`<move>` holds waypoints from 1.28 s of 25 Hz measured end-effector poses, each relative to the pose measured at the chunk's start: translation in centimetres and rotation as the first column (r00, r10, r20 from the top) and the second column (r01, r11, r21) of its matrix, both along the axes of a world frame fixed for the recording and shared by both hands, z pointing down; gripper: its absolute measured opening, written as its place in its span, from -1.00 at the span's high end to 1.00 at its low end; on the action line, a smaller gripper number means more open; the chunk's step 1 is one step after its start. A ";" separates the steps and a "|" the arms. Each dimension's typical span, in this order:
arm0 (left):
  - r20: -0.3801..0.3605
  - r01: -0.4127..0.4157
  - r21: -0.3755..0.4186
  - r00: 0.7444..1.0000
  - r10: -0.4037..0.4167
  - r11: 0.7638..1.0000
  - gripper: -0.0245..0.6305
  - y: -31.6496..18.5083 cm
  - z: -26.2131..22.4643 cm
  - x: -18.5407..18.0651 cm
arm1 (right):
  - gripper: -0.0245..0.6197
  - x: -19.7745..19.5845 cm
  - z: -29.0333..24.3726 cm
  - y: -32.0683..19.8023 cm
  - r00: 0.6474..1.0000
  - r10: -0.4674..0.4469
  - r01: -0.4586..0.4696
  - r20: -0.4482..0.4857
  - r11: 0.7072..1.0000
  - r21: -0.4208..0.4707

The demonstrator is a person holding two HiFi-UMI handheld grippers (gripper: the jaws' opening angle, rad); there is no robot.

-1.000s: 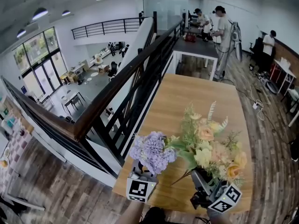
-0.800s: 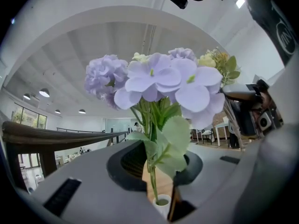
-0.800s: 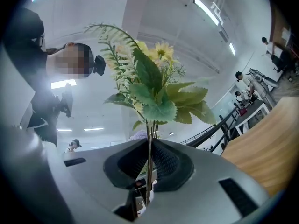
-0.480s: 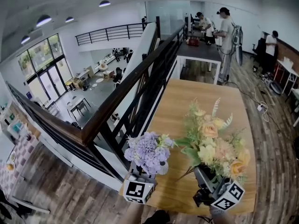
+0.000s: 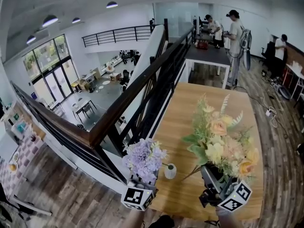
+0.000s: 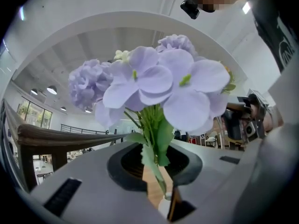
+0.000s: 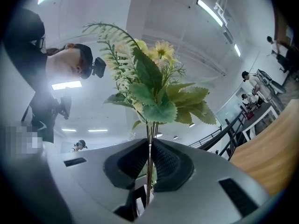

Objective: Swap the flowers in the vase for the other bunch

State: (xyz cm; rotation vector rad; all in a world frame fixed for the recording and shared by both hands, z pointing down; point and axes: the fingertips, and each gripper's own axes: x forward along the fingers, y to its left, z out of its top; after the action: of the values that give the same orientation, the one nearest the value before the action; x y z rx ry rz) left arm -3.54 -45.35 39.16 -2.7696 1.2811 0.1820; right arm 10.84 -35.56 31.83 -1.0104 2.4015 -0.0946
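The left claw (image 5: 141,180) is clenched on the green stems of the lilac bunch (image 5: 144,157), and the pale purple blooms stand straight above its jaws. In the left gripper view the stems run down through the narrow gap between the dark pads. The small white vase (image 5: 170,171) stands on the wooden table (image 5: 190,113), just to this claw's right in the head view. The stems' lower end reaches the vase's mouth. Whether it is inside, I cannot tell.

The right claw (image 5: 207,174) is closed tight on the thin stems of the yellow and peach bunch (image 5: 221,144), pinching them between ribbed pads. Serrated green leaves sit right above the jaws and the blooms fan out higher up. This bunch hangs in the air over the table.

The vase stands between the two claws, nearer the left one. The left marker cube (image 5: 137,197) and the right marker cube (image 5: 236,197) each show a black-and-white square pattern. Beyond the left claw a black railing (image 5: 142,99) with a wooden handrail borders the table. Far past the right claw, people (image 5: 235,32) stand by a dark desk.
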 end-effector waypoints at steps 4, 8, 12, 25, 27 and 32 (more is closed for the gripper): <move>-0.007 0.021 0.029 1.000 -0.021 0.999 0.70 -0.1 -1.4 -1.0 | 0.78 -0.4 -0.4 -0.4 1.000 -0.012 0.012 0.000 1.000 0.011; -0.032 0.028 0.010 0.999 -0.028 1.000 0.70 0.2 -1.8 -1.5 | 0.78 -0.3 -0.3 -0.7 1.000 -0.018 0.018 -0.003 1.000 0.007; -0.063 0.032 -0.039 0.997 -0.034 0.999 0.70 0.8 -1.2 -2.2 | 0.78 -0.2 0.3 -1.0 1.000 -0.026 0.026 -0.007 1.000 -0.012; -0.066 0.110 -0.085 0.991 -0.116 0.990 0.71 1.6 1.0 -7.4 | 0.78 -3.2 2.1 -4.2 0.997 -0.042 0.040 -0.063 0.999 -0.024; -0.058 0.117 -0.090 0.991 -0.122 0.989 0.71 1.7 1.5 -7.8 | 0.78 -3.5 2.7 -4.8 0.996 -0.034 0.032 -0.084 0.999 -0.029; -0.066 0.123 -0.101 0.989 -0.130 0.987 0.70 2.1 2.1 -8.0 | 0.78 -3.4 3.8 -6.3 0.995 -0.022 0.018 -0.098 0.999 -0.048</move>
State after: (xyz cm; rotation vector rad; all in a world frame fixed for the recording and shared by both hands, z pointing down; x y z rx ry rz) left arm -11.51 -43.28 41.26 -2.7721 1.5169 0.2185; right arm 7.43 -41.87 35.61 -1.0347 2.5095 -0.1110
